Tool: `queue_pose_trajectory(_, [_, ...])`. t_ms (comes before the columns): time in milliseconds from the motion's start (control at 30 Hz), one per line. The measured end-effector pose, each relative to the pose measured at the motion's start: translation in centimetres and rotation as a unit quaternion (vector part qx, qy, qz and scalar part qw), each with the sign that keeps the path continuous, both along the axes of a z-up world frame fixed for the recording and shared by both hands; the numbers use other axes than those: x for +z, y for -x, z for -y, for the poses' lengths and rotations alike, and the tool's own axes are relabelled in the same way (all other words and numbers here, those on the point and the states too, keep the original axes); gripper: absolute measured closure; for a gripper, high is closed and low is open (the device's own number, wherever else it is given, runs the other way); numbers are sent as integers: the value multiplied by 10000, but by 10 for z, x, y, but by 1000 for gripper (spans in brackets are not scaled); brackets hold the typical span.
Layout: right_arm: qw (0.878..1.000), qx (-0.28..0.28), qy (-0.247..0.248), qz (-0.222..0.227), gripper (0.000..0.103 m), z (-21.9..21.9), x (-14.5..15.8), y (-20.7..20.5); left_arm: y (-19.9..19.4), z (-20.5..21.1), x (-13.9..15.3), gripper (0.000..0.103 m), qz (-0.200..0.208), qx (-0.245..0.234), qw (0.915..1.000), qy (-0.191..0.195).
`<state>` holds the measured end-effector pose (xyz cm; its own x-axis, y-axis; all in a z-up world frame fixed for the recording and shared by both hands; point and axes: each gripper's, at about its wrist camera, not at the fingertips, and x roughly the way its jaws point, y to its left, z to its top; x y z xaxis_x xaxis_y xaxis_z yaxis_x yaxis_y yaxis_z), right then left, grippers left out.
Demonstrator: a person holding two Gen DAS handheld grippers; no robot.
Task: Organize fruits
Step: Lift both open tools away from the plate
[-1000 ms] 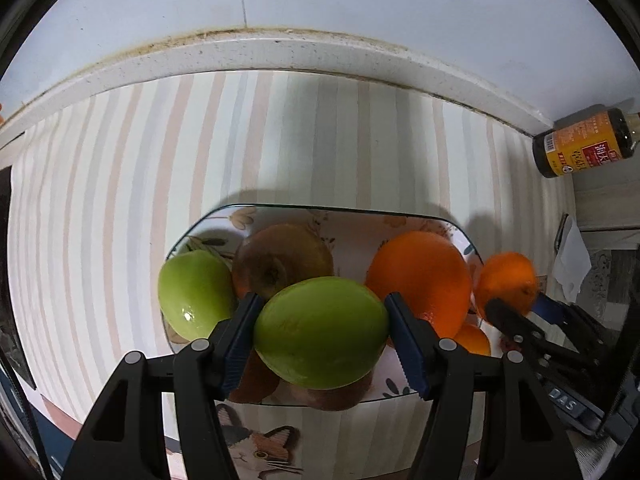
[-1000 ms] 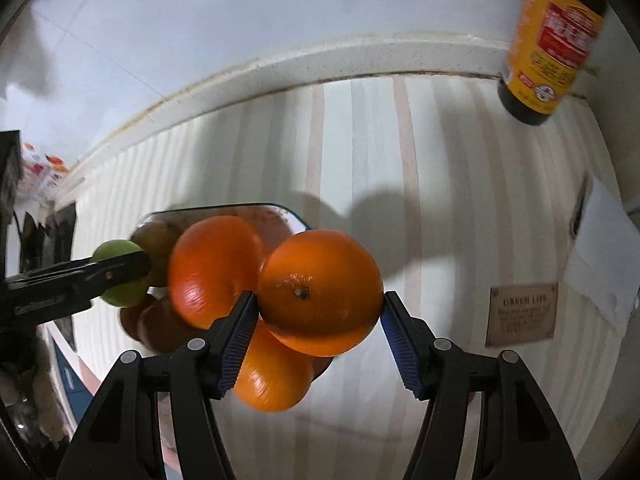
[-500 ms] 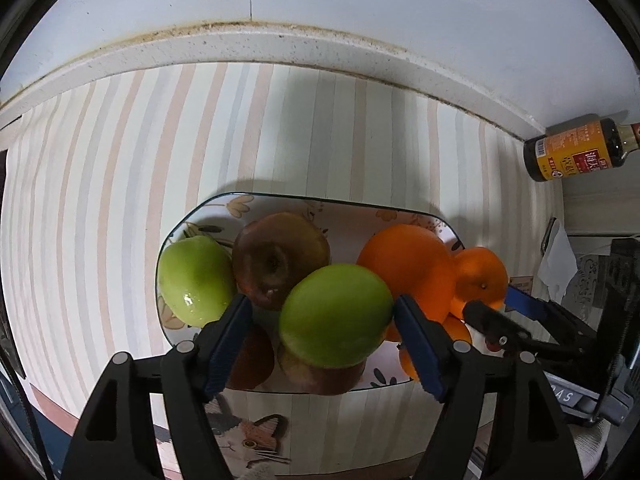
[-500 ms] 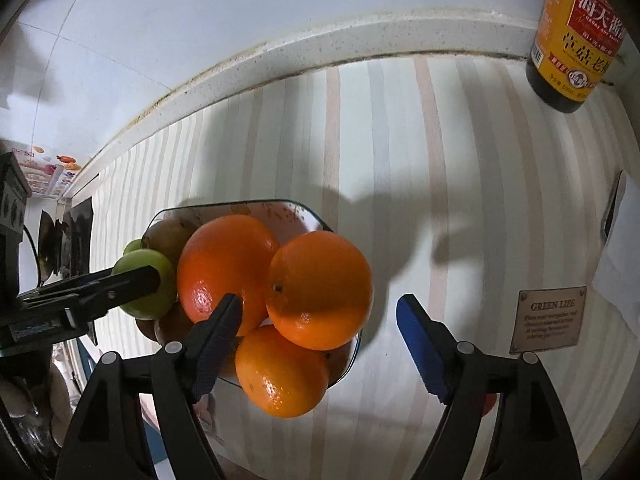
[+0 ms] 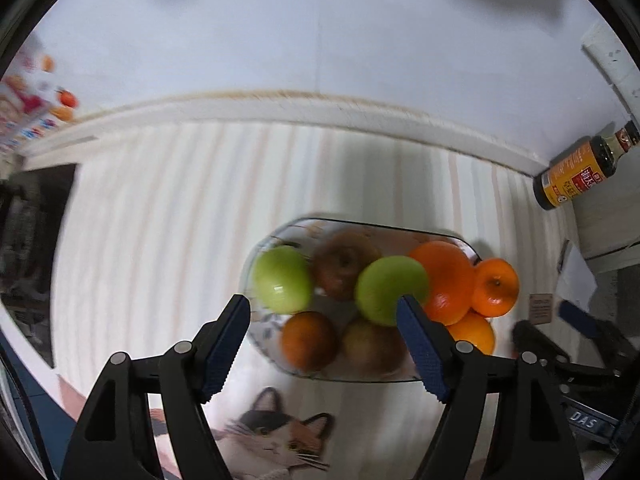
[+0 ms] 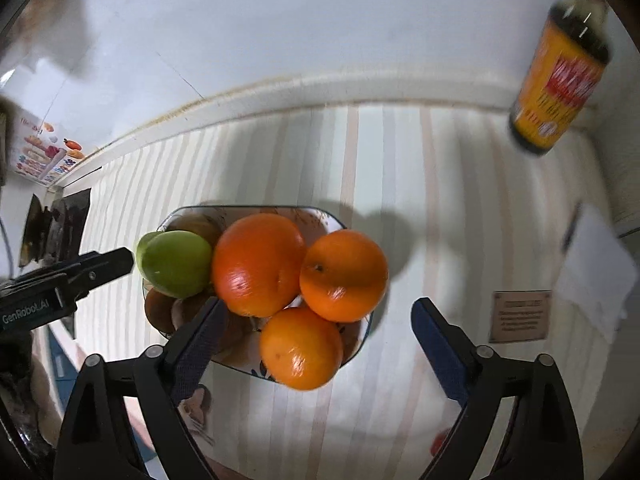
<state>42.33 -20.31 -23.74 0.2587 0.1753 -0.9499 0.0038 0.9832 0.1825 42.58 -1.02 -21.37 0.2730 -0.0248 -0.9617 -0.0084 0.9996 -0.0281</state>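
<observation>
A patterned plate [image 5: 276, 236] on the striped counter holds piled fruit: two green apples [image 5: 390, 289] [image 5: 282, 279], brownish apples [image 5: 344, 262], and three oranges [image 5: 442, 280] on its right side. My left gripper [image 5: 324, 344] is open and empty, pulled back just in front of the plate. In the right wrist view the plate [image 6: 362, 342] shows the oranges [image 6: 344, 274] and a green apple [image 6: 176, 262]. My right gripper [image 6: 316, 344] is open and empty, hanging above the plate's near right edge. The left gripper's finger [image 6: 100, 266] reaches in from the left.
A dark sauce bottle with a yellow label [image 5: 576, 176] stands at the back right by the wall [image 6: 556, 80]. A small brown sign [image 6: 520, 316] and white paper [image 6: 596, 268] lie right of the plate. A cat-print mat [image 5: 276, 440] lies in front.
Both grippers let go of their fruit, the left a green apple and the right an orange, which now rest on the pile. Both grippers opened and drew back and up from the plate.
</observation>
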Motion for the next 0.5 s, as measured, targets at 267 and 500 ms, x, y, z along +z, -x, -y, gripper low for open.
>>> queue_pose_trajectory(267, [9973, -141, 512, 509, 5, -17, 45, 56, 55, -20, 38, 9, 648, 170, 9974, -250])
queue_pose_trajectory(500, [9951, -148, 461, 865, 5, -23, 96, 109, 103, -16, 77, 9, 1055, -27, 9943, -171])
